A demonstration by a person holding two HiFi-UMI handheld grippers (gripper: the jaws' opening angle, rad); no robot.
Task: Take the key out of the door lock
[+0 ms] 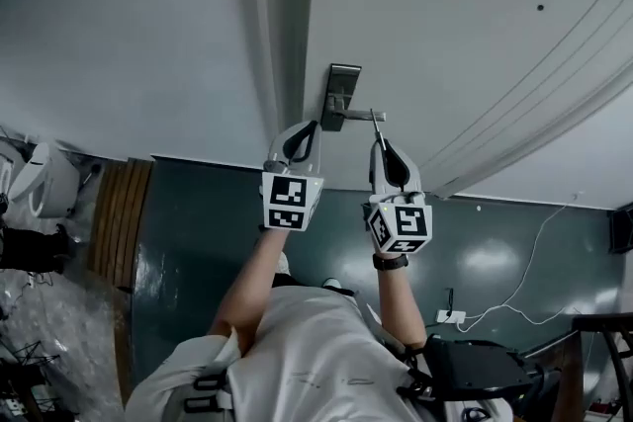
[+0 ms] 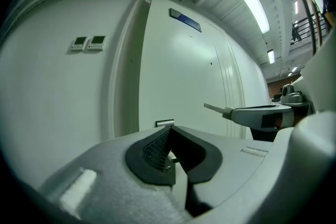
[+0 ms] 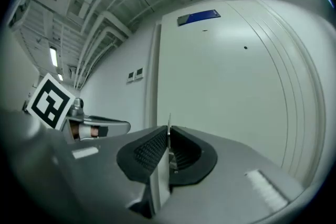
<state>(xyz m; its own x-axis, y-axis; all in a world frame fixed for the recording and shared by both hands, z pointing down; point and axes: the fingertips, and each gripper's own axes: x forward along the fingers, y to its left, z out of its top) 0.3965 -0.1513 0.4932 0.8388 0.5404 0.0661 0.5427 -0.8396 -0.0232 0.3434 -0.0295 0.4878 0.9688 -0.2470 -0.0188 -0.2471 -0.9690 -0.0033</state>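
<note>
White door, metal lock plate with lever, right gripper clamped on key, key out of lock, just right of plate, left gripper closed, empty, near plate.

We are seeing only the key's thin edge; the right gripper's jaws are hiding the rest, and the left gripper is covering most of the lock.
</note>
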